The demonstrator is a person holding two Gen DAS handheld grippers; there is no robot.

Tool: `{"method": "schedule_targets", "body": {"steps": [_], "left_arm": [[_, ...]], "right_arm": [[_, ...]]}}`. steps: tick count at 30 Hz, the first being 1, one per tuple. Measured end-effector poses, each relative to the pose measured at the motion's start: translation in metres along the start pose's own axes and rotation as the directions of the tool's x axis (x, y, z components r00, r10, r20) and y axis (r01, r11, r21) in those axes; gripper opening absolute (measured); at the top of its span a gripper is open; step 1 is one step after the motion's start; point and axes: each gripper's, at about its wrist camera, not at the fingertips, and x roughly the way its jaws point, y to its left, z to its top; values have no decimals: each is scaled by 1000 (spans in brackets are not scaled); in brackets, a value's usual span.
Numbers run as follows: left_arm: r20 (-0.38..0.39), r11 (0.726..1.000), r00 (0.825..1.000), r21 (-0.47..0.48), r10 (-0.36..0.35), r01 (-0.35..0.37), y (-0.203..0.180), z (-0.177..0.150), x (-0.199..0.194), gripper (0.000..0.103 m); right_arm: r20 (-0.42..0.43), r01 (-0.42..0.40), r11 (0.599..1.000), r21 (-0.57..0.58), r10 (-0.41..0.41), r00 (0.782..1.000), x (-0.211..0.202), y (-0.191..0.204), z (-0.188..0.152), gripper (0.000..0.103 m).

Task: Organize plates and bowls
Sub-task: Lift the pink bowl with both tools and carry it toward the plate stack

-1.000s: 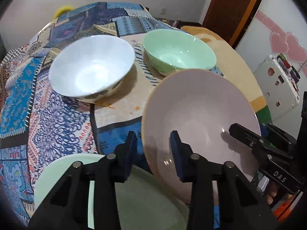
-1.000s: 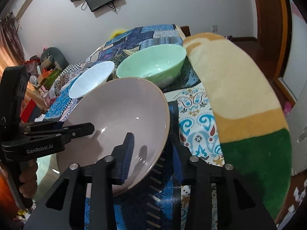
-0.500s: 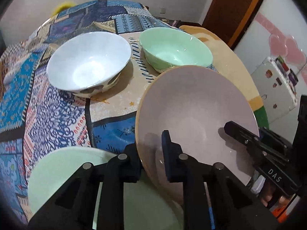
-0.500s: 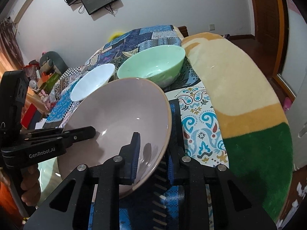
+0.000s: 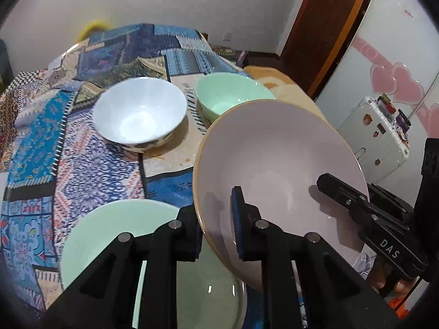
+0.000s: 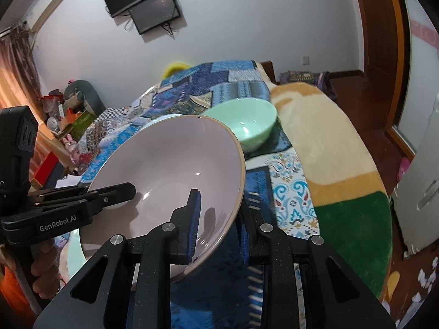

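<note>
Item, nearest: my left tongs [image 5: 216,227] are clenching the near-left rim of the pink plate [image 5: 274,170], one pad inside the dish, the other beneath the edge. My right tongs [image 6: 219,227] are gripping the opposite rim of the same plate in like fashion. I am holding it between both, tilted, clear of the surface.

Item, just below: a pale green plate [image 5: 115,233] is lying flat on the patterned bedspread [image 5: 35,137], partly under the pink plate's lower edge.

Step in hand, as I judge it: I am carrying the pink plate over to stack it on the green one. The next move is calling for levelling the plate, centring it above the green one, lowering both sides together, then easing both tongs off at once so it does not slide.

Condition of the pink plate: it is showing as wide, shallow, glossy, with a thin tan rim, empty and clean.

Item, farther: a white bowl [image 5: 140,115] and a green bowl [image 5: 230,96] are sitting upright side by side on the bedspread, apart from each other, both empty.
</note>
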Motion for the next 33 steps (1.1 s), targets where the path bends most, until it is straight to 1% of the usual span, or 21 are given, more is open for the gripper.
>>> {"method": "schedule_targets", "body": {"steps": [6, 16, 26, 33], "left_arm": [[44, 1000, 999, -13, 21, -20, 10, -11, -33, 18], [113, 996, 992, -70, 62, -54, 49, -40, -91, 18], [141, 983, 982, -155, 124, -102, 110, -78, -135, 18], [149, 969, 975, -211, 164, -131, 151, -101, -155, 18]], "right_arm": [[16, -27, 999, -29, 27, 1000, -5, 25, 4, 22], [9, -97, 991, -90, 98, 995, -3, 80, -1, 22], [-39, -172, 973, -153, 168, 985, 18, 142, -14, 22], [-78, -213, 957, -198, 201, 976, 37, 183, -21, 22]]}}
